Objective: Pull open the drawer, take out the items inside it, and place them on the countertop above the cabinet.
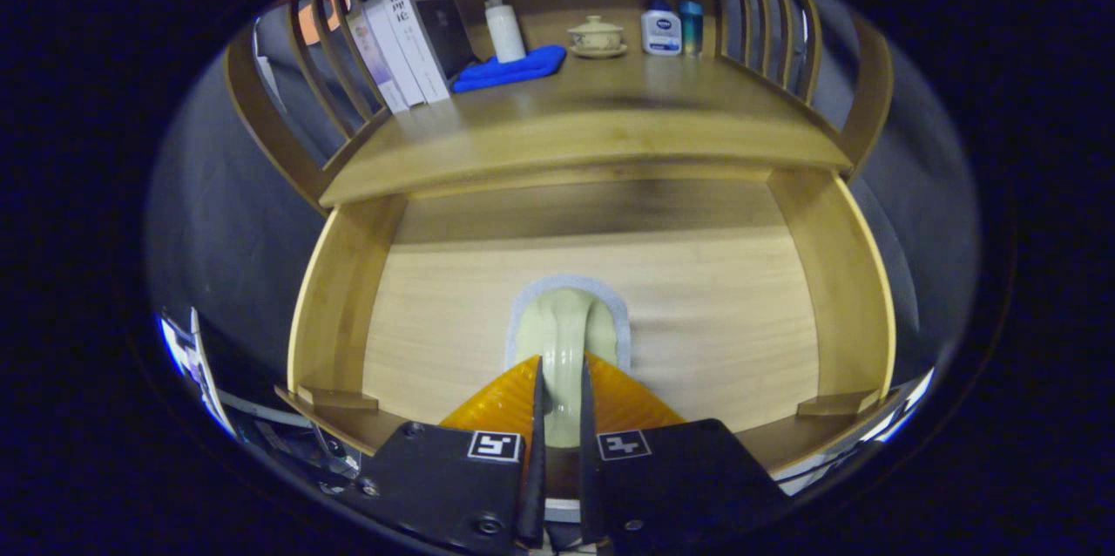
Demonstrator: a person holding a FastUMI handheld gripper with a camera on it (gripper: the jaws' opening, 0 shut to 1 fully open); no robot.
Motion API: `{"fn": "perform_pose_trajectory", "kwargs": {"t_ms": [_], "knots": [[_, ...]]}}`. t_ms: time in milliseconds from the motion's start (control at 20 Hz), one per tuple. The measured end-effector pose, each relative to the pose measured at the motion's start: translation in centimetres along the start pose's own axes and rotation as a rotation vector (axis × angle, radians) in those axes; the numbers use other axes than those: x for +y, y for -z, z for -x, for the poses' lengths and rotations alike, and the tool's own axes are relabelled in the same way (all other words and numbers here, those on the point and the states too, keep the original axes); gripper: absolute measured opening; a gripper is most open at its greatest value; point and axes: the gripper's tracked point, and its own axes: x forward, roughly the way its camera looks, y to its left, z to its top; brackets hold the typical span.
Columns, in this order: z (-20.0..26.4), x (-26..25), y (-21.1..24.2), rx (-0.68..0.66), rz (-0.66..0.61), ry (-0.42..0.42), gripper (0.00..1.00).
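Note:
The wooden drawer (335, 303) stands pulled open below me, its pale floor bare around one item. That item is a pale green soft pad with a light grey rim (566, 329), pinched into a ridge between my fingers. My gripper (562, 375) is shut on it, both fingers pressing its sides over the middle of the drawer floor near the front. Whether the pad still touches the floor I cannot tell. The wooden countertop (592, 125) lies just beyond the drawer, above the cabinet.
At the back of the countertop stand books (409, 37), a white pump bottle (504, 23) on a blue cloth (514, 68), a lidded cup on a saucer (597, 36), a white bottle (660, 31) and a small blue can (691, 26). Slatted rails (766, 20) fence both sides.

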Motion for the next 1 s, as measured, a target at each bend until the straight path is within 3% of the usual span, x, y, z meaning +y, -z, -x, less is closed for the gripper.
{"fn": "perform_pose_trajectory", "kwargs": {"t_ms": [600, 1000], "knots": [[4.8, 0.6, -10.3, -0.196, 0.061, 0.032, 0.19], [3.0, 0.9, -16.3, -0.266, 0.026, 0.048, 0.19]]}}
